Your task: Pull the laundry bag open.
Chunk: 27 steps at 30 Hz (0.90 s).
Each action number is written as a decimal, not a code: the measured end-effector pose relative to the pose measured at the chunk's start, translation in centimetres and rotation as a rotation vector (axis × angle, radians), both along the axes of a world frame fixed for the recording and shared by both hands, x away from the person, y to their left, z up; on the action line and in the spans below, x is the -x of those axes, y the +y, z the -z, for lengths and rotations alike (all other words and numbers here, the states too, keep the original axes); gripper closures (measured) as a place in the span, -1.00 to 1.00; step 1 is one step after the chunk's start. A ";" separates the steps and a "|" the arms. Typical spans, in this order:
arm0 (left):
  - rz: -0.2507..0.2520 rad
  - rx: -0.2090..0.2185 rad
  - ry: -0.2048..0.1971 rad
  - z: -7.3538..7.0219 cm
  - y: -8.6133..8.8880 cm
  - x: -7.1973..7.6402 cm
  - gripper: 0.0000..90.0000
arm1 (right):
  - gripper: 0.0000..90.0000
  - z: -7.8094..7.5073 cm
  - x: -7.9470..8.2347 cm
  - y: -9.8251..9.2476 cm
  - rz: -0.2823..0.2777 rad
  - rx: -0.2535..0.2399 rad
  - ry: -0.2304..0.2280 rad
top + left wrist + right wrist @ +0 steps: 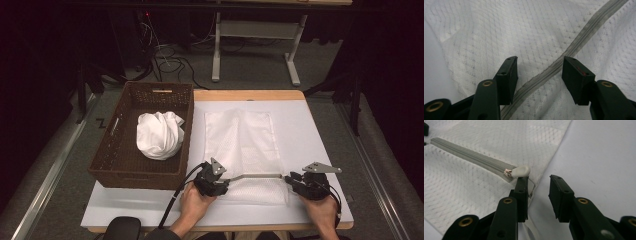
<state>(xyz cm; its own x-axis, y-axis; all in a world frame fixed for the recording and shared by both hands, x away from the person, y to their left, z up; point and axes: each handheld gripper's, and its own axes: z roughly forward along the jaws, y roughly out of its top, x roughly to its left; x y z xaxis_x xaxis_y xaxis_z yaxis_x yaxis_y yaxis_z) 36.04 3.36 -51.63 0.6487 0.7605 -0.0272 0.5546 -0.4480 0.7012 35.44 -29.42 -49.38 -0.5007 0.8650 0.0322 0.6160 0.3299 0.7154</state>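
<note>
The left gripper [227,181] sits low over the near-left part of a white mesh laundry bag [240,145], with the person's left hand [195,204] wrapped around its body. In the left gripper view its jaws stand apart, and the bag's grey zipper [554,67] runs diagonally through the gap between them, touched by neither pad. The right gripper [289,181], held in the right hand [322,210], is at the bag's near-right corner. In the right gripper view its jaws are also apart with nothing pressed between them; the grey zipper pull [521,171] lies just above the tip of one jaw, and whether it touches that jaw cannot be told. The gap between the jaws lies over bare table cover. From above, the zipper stretches in a straight line between the two grippers, across the near end of the bag. The bag lies flat on the white table cover [300,130], its length running away from the person. To the left of the bag stands a brown wicker basket [122,165] on the table, holding a crumpled white cloth [160,135].
</note>
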 end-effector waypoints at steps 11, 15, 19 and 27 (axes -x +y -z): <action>0.003 -0.002 0.002 0.0 0.0 0.0 0.03 | 0.75 -0.6 0.3 0.8 -0.042 -0.048 -0.026; 0.003 -0.003 0.002 0.0 0.0 0.0 0.03 | 0.80 -0.6 0.3 1.4 -0.064 -0.044 -0.029; 0.003 -0.008 0.007 -0.1 0.0 -0.1 0.03 | 0.82 -0.6 0.3 1.7 -0.080 -0.040 -0.028; 0.027 -0.026 0.004 -0.5 -0.5 0.0 0.11 | 0.92 -0.7 0.3 1.3 -0.070 -0.081 -0.034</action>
<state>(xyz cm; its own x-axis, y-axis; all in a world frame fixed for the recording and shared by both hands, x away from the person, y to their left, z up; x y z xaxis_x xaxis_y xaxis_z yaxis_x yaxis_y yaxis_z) 36.07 2.91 -51.17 0.6691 0.7431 -0.0099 0.5447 -0.4813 0.6867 35.19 -28.14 -48.67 -0.5618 0.8232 0.0824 0.5681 0.3115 0.7617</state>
